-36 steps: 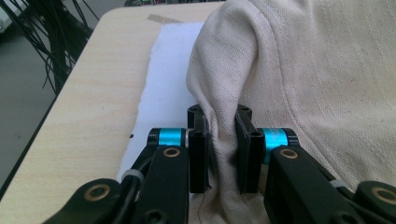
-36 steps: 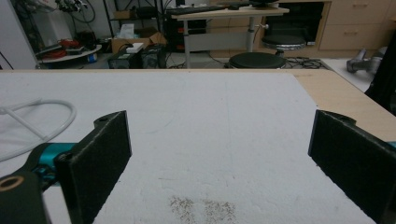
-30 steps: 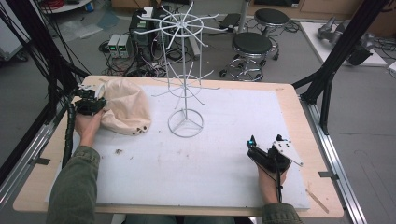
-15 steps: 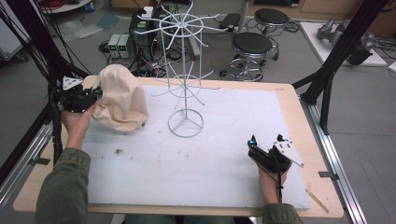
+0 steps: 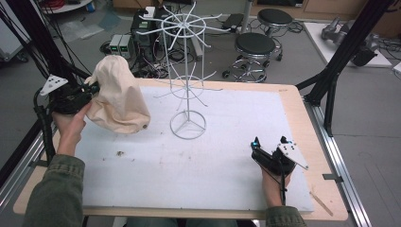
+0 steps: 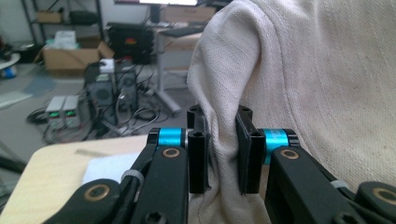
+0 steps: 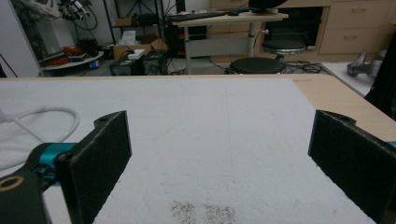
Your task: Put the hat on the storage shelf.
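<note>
Jaws of my right gripper (image 5: 269,144) stand spread wide with nothing between them, low over the white mat (image 5: 213,165) at its near right corner. My left gripper (image 6: 222,156) pinches a fold of the cream cloth bag (image 5: 116,97) at the left edge of the table (image 5: 302,109). Bag is lifted, its lower end just over the mat, its long axis steep: top toward the far side, bottom sagging toward me and the wire rack (image 5: 187,71). Rack stands upright mid-mat, just right of the bag. Beyond the table: grey floor, two black stools (image 5: 255,45), boxes with cables.
</note>
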Motion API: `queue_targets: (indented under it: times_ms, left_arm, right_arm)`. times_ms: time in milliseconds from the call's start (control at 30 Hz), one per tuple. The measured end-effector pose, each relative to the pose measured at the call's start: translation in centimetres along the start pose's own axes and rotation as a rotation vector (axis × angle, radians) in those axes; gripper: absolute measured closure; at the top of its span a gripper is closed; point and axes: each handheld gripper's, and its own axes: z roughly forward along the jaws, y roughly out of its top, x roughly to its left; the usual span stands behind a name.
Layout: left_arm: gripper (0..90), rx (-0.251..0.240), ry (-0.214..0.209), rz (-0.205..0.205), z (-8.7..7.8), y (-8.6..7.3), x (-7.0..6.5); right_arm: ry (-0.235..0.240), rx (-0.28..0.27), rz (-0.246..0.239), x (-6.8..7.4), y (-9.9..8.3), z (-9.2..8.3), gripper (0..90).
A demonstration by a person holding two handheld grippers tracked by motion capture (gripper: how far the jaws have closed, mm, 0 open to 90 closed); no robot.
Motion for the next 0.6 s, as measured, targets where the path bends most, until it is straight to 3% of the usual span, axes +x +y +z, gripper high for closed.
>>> queue_targets:
  times_ms: [500,600]
  left_arm:
    - [77.3,-0.168,-0.256,0.02,-4.1,3.4,-3.6]
    - [77.3,-0.197,-0.292,0.024,-4.8,4.0,-4.4]
  right_arm:
    - [0.001,0.0,-0.01,0.2,0.0,0.0,4.8]
    - [0.001,-0.004,-0.007,0.1,0.0,-0.1,4.8]
